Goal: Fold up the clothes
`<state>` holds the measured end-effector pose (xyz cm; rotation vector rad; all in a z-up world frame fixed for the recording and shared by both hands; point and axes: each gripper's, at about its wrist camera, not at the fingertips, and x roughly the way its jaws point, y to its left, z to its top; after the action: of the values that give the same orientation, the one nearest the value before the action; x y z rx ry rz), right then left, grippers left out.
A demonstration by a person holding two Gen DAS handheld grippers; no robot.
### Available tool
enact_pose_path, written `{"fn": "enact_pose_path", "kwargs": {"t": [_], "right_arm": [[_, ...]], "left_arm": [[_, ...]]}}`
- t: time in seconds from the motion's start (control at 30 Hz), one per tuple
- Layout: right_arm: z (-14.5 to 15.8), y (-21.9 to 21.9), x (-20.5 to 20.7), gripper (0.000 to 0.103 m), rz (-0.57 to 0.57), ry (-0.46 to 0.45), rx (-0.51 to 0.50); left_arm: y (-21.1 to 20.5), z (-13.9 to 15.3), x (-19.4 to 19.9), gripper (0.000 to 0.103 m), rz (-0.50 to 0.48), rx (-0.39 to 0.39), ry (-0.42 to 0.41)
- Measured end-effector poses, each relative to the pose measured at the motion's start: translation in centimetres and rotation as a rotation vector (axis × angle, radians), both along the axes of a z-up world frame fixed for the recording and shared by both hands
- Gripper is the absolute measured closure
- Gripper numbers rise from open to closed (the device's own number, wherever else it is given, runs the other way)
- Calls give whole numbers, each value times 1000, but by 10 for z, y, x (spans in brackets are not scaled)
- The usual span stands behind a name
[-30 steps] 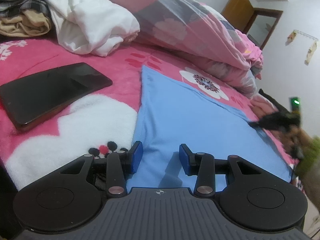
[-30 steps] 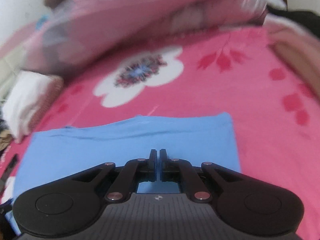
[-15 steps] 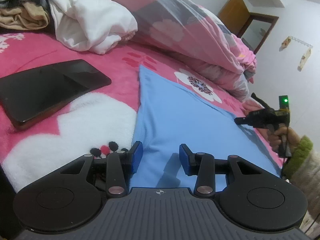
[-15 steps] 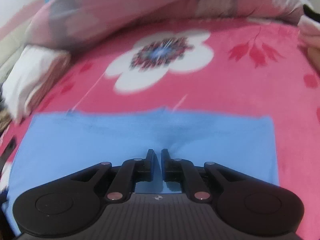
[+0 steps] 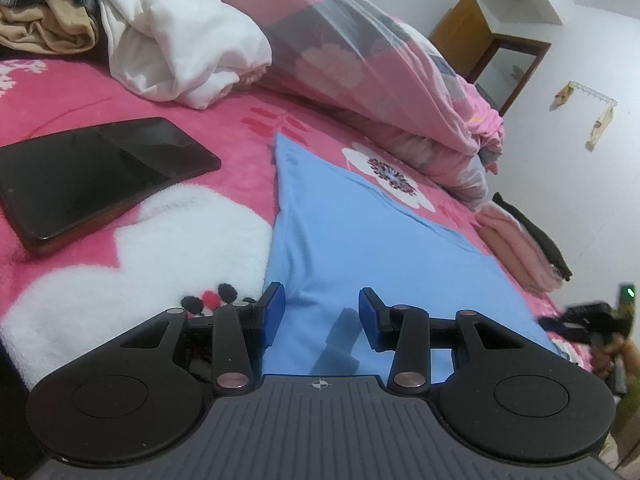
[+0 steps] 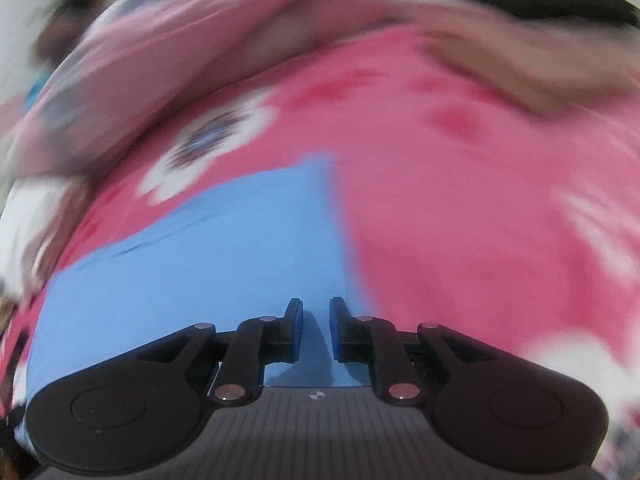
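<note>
A light blue garment [image 5: 360, 232] lies flat, folded into a long strip, on the pink flowered blanket [image 5: 120, 240]. My left gripper [image 5: 320, 312] hovers open over the strip's near left corner, with nothing between its blue pads. The right gripper [image 5: 580, 320] shows blurred at the strip's far right end, held by a hand. In the right wrist view the same blue garment [image 6: 200, 264] fills the lower left. My right gripper [image 6: 315, 328] is over its near right corner; its jaws are opening, a narrow gap shows, and the cloth lies under them, not pinched.
A black tablet [image 5: 92, 172] lies on the blanket left of the garment. A white bundle [image 5: 180, 40], tan and plaid clothes [image 5: 44, 20] and a pink quilt [image 5: 360, 72] pile up behind. Folded pink and black clothes [image 5: 516, 244] sit at the right edge.
My right gripper has let go of the blue garment, its jaws parting, and has swept sideways toward the strip's right corner. The left gripper has stayed put and open.
</note>
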<state>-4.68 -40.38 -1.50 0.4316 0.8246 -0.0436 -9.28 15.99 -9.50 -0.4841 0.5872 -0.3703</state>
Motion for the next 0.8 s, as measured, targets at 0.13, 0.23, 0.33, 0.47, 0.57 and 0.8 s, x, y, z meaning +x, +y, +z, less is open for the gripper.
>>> {"fn": "enact_pose_path", "kwargs": {"t": [0.13, 0.23, 0.33, 0.47, 0.57, 0.8], "right_arm": [[10, -24, -44, 87, -83, -53, -8], [11, -5, -59, 87, 30, -101, 22], [4, 18, -67, 87, 170, -115, -3], [-12, -2, -95, 93, 138, -130, -35], [-2, -14, -112, 90, 42, -155, -76], [8, 66, -117, 89, 370, -299, -287]], "left_arm": [[-1, 3, 2, 62, 11, 0, 21], [-4, 5, 5, 62, 27, 6, 38], [-6, 6, 6, 62, 35, 17, 45], [-7, 7, 6, 61, 32, 36, 48], [-9, 8, 7, 61, 32, 55, 52], [-14, 12, 6, 61, 45, 85, 62]]}}
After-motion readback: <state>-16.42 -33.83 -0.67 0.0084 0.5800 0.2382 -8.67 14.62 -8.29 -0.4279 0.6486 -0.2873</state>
